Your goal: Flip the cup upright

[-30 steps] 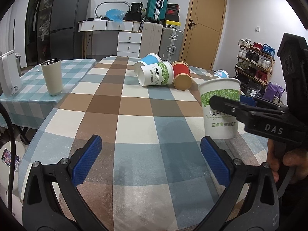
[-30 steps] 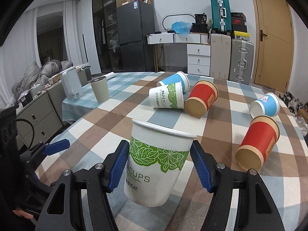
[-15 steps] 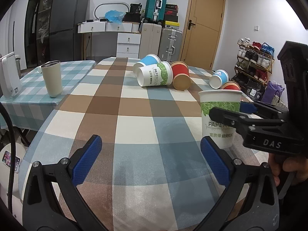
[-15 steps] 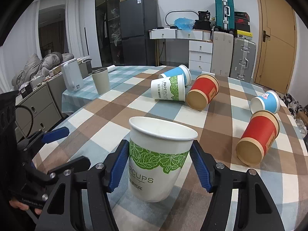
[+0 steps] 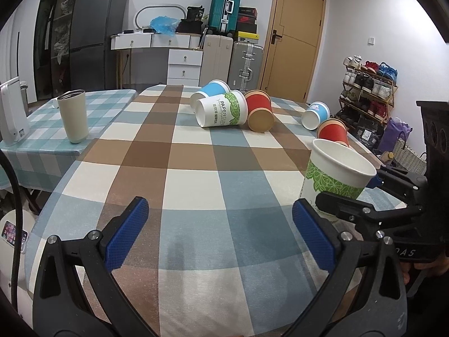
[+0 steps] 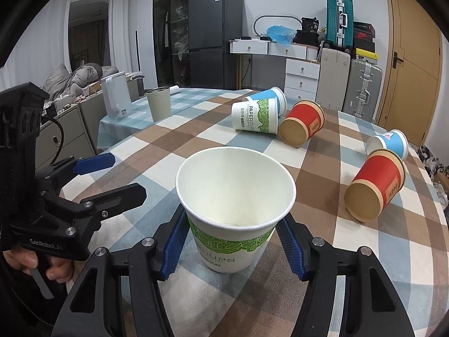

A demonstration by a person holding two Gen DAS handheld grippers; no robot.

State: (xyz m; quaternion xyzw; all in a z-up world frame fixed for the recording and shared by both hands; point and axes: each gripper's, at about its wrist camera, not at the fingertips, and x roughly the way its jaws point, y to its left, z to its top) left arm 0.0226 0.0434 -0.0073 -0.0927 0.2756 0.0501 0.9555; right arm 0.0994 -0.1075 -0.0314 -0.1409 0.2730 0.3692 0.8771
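A white paper cup with a green leaf band (image 6: 233, 224) stands mouth up, its base at or just above the checked tablecloth (image 6: 196, 146). My right gripper (image 6: 231, 245) is shut on the cup, one blue pad on each side of its wall. The cup also shows in the left wrist view (image 5: 334, 174), at the right, leaning slightly in that view. My left gripper (image 5: 221, 233) is open and empty, low over the near part of the table, left of the cup.
Several cups lie on their sides further back: a white and green one (image 6: 255, 115), a blue one (image 6: 269, 97), two red ones (image 6: 303, 123) (image 6: 376, 191) and a small blue one (image 6: 388, 143). A beige tumbler (image 5: 73, 115) stands on the side table at left.
The right gripper has lowered the upright cup toward the tablecloth and nearer to me. The left gripper has not moved.
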